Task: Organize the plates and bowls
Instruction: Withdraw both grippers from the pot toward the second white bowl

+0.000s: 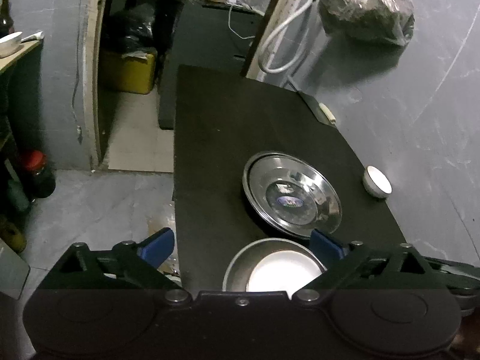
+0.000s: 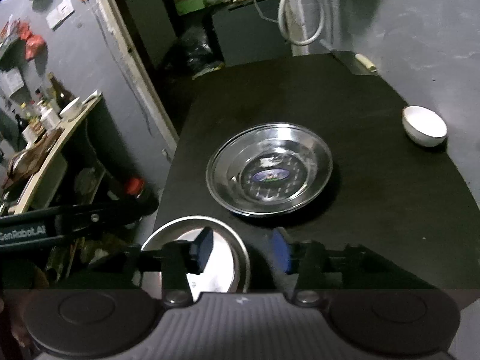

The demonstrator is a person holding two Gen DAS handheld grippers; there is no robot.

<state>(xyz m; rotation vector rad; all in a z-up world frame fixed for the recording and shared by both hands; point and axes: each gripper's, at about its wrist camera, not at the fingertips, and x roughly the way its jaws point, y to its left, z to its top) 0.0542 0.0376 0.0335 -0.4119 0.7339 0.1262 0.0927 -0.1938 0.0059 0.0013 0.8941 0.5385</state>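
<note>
We see both grippers over a black mat (image 1: 210, 150) w/ grey floor (image 1: 420, 105) around it; no earlier view to compare.

L gripper (image 1: 241, 247): jaws spread wide, nothing between the blue pads (image 1: 159, 244); its left pad hangs past the mat's left edge, over bare floor; its right pad sits just beside the steel bowl (image 1: 270, 267), whether touching we cannot tell. Ahead of it the mat runs clear to its far edge; a doorway w/ a yellow box (image 1: 129, 70) lies ahead-left; a red-capped jar (image 1: 37, 174) stands well left.

R gripper (image 2: 243, 247): jaws part-open, not clamped on anything; its left pad is over the bowl (image 2: 198, 255), its right pad over bare mat beside the bowl's rim; the rim falls in the gap. The other tool's black arm (image 2: 69, 222) crosses to its left. Open mat to the right & ahead-right; a shelf (image 2: 54, 150) w/ bottles is far left.

Task things: steel bowl directly below/near both grippers, at the mat's near-left corner, upright, w/ a bright white inside; a stack of steel plates (image 2: 270, 171) ahead of both, mid-mat, shiny, blue oval sticker in the centre, apart from the bowl; small white bowl (image 2: 424, 126) ahead-right at the mat's right edge, upright, well apart from the plates.
</note>
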